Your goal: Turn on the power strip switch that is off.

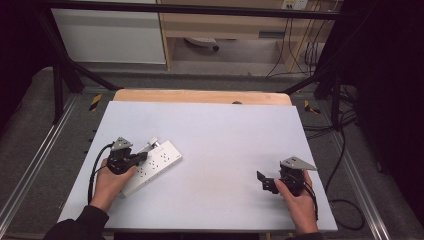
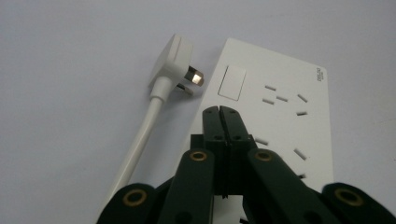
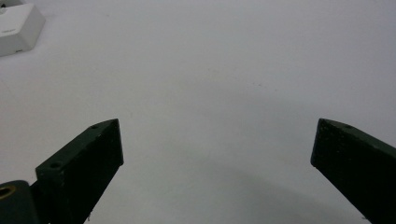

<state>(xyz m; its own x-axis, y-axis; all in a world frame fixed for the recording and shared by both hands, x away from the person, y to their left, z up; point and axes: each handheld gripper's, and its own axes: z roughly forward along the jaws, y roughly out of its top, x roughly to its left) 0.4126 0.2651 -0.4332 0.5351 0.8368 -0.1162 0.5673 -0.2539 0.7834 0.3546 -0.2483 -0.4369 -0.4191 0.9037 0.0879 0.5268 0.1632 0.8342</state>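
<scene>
Pressing closed jaws onto the power strip (image 2: pixel 275 112), at eight o'clock on the table (image 1: pixel 225 135), the left gripper (image 2: pixel 219 112) could skid it into the plug (image 2: pixel 175 63), perhaps touching. Right gripper (image 3: pixel 217 144), spread wide, holds nothing.

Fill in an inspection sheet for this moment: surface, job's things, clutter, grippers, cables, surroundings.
Surface: pale mat on a wooden table, bare in the middle.
Job's things: white power strip lying flat at left; its plug lies unplugged beside it.
Clutter: nothing seen.
Grippers: left gripper shut, empty, over the strip; right gripper wide open, empty, above bare mat.
Cables: white plug cord on the mat; a black cable trails from the left gripper.
Surroundings: metal frame, floor cables, wooden shelving behind.
</scene>
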